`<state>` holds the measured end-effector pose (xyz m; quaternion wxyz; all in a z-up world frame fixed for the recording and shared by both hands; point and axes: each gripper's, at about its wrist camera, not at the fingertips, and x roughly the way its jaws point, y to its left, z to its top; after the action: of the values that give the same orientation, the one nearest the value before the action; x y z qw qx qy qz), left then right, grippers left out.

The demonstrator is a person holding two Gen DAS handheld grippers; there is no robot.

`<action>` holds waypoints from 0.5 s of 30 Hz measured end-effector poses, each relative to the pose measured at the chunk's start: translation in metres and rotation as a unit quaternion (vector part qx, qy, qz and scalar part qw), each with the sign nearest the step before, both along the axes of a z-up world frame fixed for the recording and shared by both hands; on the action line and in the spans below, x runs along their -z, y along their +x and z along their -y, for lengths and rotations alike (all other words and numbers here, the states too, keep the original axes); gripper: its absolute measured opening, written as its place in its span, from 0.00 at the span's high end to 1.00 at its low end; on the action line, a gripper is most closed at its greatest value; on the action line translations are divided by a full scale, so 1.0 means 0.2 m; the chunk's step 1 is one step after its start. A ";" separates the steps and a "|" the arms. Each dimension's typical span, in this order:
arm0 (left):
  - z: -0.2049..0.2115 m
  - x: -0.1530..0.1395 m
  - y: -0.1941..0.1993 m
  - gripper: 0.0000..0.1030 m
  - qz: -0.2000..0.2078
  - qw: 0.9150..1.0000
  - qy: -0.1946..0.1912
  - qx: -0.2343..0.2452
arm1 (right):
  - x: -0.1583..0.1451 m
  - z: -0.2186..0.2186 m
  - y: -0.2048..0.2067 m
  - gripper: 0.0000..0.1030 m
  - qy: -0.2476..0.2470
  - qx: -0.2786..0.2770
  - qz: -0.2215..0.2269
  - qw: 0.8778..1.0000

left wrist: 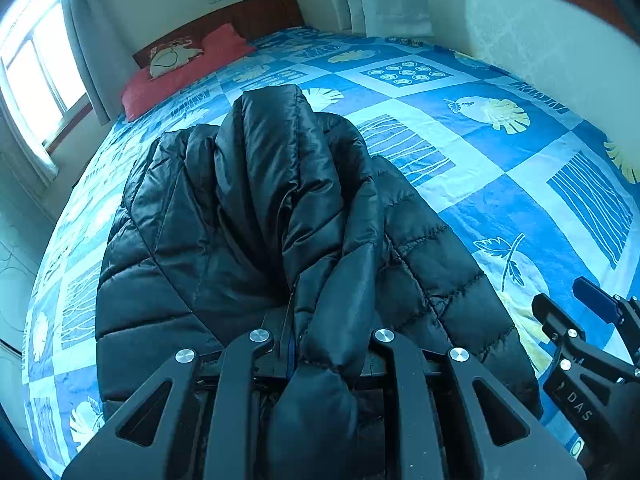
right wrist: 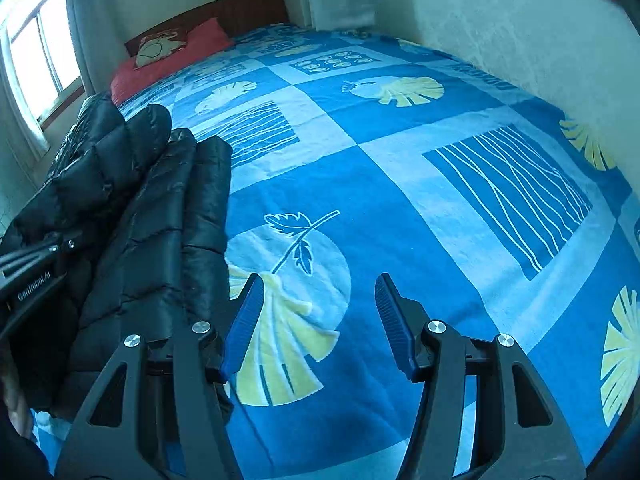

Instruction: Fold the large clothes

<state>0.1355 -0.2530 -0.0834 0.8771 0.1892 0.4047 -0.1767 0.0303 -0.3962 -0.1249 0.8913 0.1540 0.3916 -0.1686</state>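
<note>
Left tool (left wrist: 316, 344) pinches puffy, quilted black jacket (left wrist: 256, 216).

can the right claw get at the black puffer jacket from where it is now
Probably yes. The right claw is open and empty over bare bedspread, and the black puffer jacket lies right beside it with nothing between. The left claw already grips the jacket's near edge.

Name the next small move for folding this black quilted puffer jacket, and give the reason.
Probably bring the open right gripper left onto the free edge of the black quilted puffer jacket. The left gripper is shut on a bunched fold of it, while the right one holds nothing and hangs over the blue patterned bedsheet, beside the jacket. A second grip should let the fold go on evenly.
</note>
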 end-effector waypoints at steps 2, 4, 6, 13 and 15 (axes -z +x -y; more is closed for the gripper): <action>0.00 0.01 0.00 0.83 0.000 1.000 -0.001 -0.002 | 0.01 0.00 0.00 0.44 0.003 0.000 -0.001 1.000; 0.01 0.01 0.00 0.83 0.000 1.000 -0.001 -0.003 | 0.02 0.00 0.01 0.44 0.000 -0.001 -0.003 1.000; 0.01 0.01 -0.01 0.83 0.001 1.000 -0.002 -0.006 | 0.02 -0.01 0.01 0.44 -0.002 -0.003 -0.006 1.000; 0.04 -0.02 -0.08 0.71 0.020 1.000 0.007 -0.004 | 0.02 -0.01 0.00 0.44 -0.009 0.002 -0.013 1.000; 0.04 -0.06 -0.12 0.56 0.023 1.000 -0.005 0.003 | 0.02 0.00 -0.01 0.44 -0.010 0.004 -0.014 1.000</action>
<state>0.1113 -0.2614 -0.0707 0.8864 0.1899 0.3832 -0.1772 0.0288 -0.3964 -0.1291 0.8867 0.1442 0.4014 -0.1786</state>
